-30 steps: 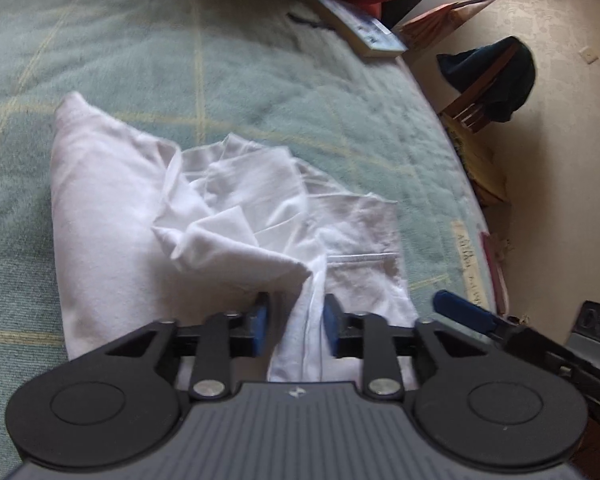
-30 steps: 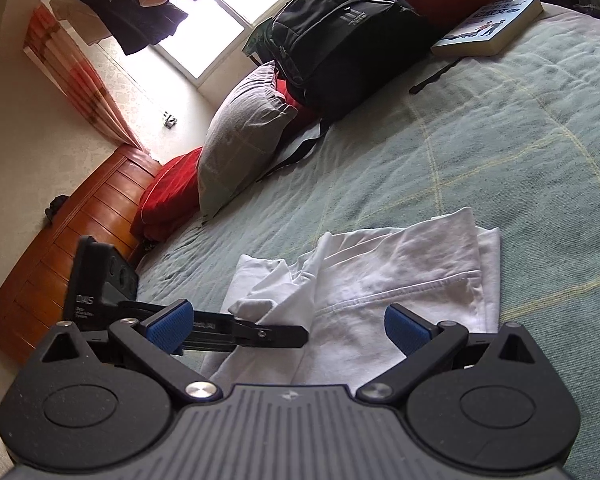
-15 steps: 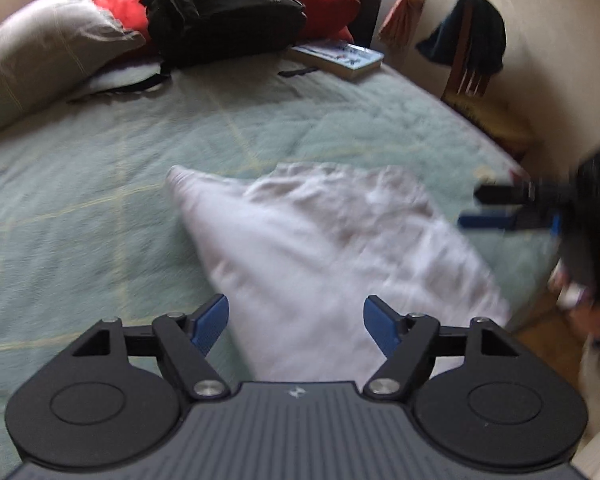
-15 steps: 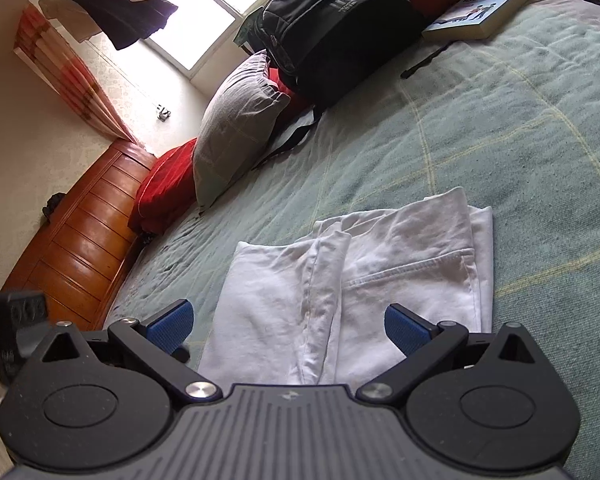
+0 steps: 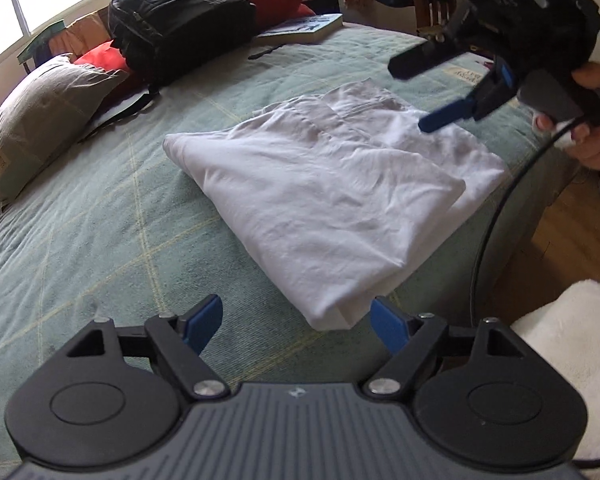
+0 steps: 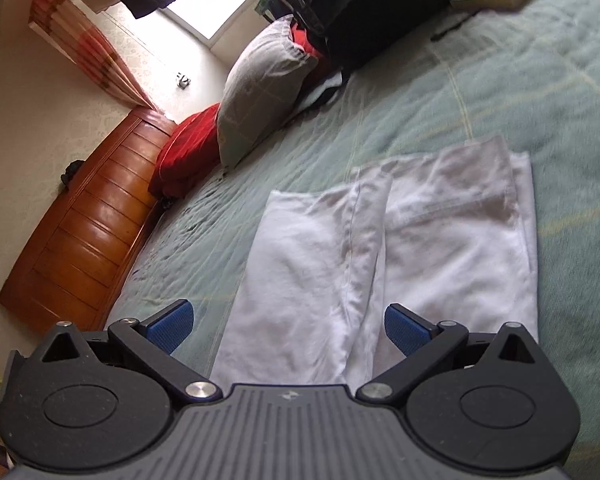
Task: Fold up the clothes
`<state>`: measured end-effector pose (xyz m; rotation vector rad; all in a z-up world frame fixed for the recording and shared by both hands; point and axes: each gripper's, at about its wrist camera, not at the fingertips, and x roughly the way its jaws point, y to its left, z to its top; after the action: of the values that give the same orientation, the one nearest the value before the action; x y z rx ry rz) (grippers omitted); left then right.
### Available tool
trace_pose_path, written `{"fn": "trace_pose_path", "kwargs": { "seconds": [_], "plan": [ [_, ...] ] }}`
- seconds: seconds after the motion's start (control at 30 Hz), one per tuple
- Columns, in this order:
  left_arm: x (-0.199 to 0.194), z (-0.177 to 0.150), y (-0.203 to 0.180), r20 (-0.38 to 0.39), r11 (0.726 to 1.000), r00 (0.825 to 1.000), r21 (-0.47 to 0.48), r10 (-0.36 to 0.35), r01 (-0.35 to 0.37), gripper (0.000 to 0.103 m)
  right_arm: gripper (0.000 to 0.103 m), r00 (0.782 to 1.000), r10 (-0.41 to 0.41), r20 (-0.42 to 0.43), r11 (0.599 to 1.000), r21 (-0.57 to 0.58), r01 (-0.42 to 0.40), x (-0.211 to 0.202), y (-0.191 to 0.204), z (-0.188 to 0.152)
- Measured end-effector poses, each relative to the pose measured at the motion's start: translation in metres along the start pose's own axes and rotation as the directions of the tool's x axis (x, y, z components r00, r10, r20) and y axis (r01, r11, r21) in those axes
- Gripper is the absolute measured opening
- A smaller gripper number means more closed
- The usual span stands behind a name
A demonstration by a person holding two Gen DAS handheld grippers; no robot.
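We see the folded white garment (image 5: 320,200) lying mid-frame on the green bedspread (image 5: 100,240). Our left gripper (image 5: 298,326), jaws just widened, holds nothing; right gripper (image 6: 290,326) gapes empty too.

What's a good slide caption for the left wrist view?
Open left gripper facing folded white garment on green bedspread.
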<state>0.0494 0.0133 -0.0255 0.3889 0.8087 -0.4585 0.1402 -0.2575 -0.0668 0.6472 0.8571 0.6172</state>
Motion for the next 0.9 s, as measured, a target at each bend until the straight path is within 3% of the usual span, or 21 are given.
{"fn": "trace_pose_path", "kwargs": {
  "seconds": [0.2,0.53,0.9],
  "plan": [
    [0.0,-0.001,0.004,0.012,0.996,0.999,-0.079,0.049,-0.048,0.084,0.103,0.997,0.057,-0.061,0.992,0.113,-0.049,0.011,-0.02,-0.007],
    [0.011,0.004,0.022,-0.043,0.983,0.999,-0.185,-0.008,0.0,0.085,0.103,0.994,0.047,-0.095,0.989,0.145,-0.033,0.044,-0.033,0.022],
    [0.02,0.012,0.047,-0.003,0.965,0.998,-0.256,-0.065,0.062,0.087,0.103,0.985,0.066,-0.158,0.993,0.112,-0.049,0.087,-0.029,0.056]
  ]
}}
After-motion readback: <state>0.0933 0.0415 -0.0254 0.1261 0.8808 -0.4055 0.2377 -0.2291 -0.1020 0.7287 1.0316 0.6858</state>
